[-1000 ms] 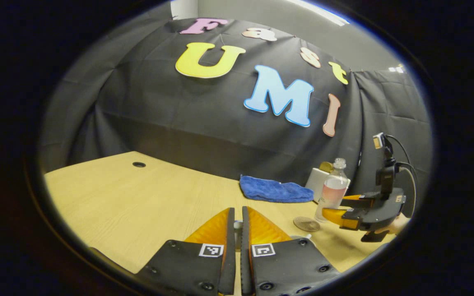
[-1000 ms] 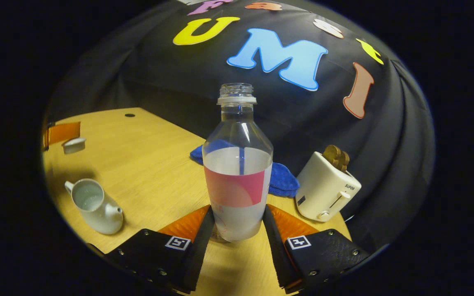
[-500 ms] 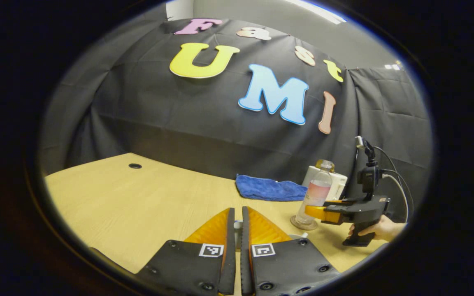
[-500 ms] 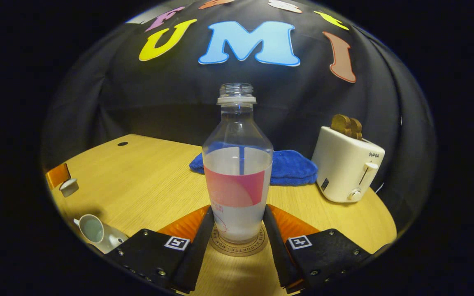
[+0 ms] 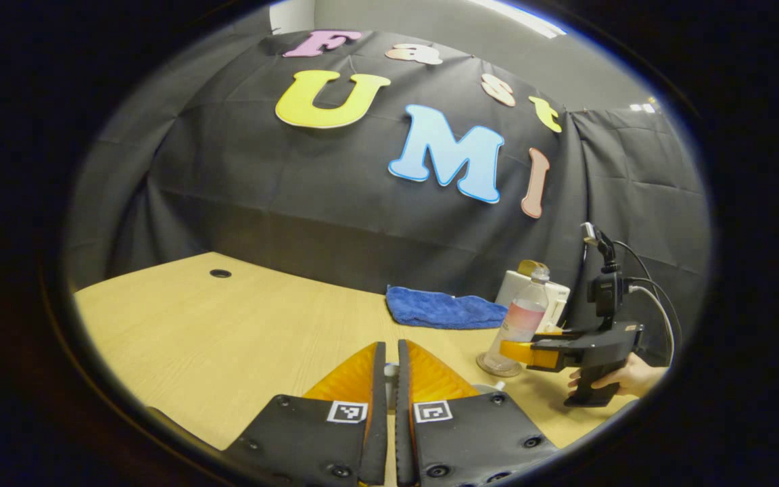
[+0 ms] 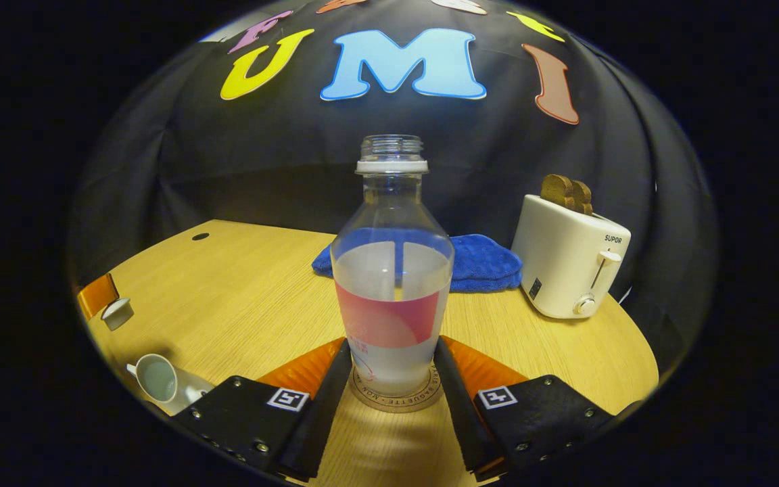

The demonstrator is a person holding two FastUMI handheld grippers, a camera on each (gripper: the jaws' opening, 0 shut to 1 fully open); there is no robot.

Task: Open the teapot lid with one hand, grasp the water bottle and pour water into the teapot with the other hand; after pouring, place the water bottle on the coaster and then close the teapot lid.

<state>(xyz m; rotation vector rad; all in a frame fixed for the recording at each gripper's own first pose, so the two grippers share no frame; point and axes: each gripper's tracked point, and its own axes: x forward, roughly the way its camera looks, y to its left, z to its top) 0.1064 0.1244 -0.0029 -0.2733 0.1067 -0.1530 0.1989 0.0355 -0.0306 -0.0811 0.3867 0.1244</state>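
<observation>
the right gripper (image 6: 393, 379) grips the water bottle (image 6: 391, 284) standing on the coaster (image 6: 396, 399); the left gripper (image 5: 389, 368) pinches the teapot lid (image 6: 117, 312).

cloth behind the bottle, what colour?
Blue. The cloth lies folded on the table behind the water bottle; clearest in the right gripper view.

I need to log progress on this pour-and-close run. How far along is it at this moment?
Done: the open white ceramic teapot holds water, and the clear plastic water bottle stands on the round brown coaster. In hand: the right gripper brackets the bottle; whether it grips is unclear. The left gripper holds the small white lid. Left: release the bottle, close the teapot.
</observation>
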